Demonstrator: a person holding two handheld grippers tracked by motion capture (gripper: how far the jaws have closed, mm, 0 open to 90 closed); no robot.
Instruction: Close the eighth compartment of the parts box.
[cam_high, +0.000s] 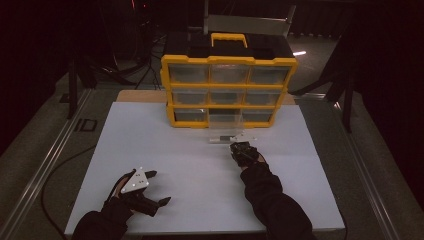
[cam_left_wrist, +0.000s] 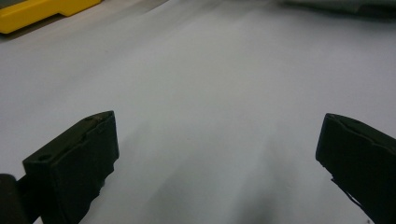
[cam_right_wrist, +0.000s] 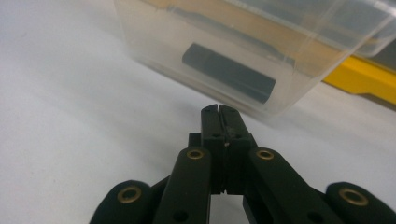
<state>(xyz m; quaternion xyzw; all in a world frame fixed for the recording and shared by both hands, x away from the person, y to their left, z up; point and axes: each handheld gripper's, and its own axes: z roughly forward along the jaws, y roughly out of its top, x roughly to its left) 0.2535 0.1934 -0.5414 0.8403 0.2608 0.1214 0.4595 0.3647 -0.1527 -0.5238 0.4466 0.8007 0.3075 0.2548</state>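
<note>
A yellow organizer (cam_high: 228, 90) with clear drawers stands at the back of the white board (cam_high: 165, 150). One clear drawer (cam_high: 226, 127) (cam_right_wrist: 243, 51) is pulled out onto the board in front of it, with a dark flat block (cam_right_wrist: 229, 72) inside. My right gripper (cam_high: 239, 148) (cam_right_wrist: 218, 111) is shut with nothing between its jaws, its tip just short of the drawer's front wall. At the board's near left my left gripper (cam_high: 156, 187) (cam_left_wrist: 217, 140) is open over bare board, jaws wide apart.
The organizer's yellow base (cam_left_wrist: 42, 11) (cam_right_wrist: 359, 77) edges into both gripper views. Metal rails (cam_high: 45, 165) run along the table's sides, and a black cable (cam_high: 55, 175) lies left of the board. Dark stands and cables sit behind the table.
</note>
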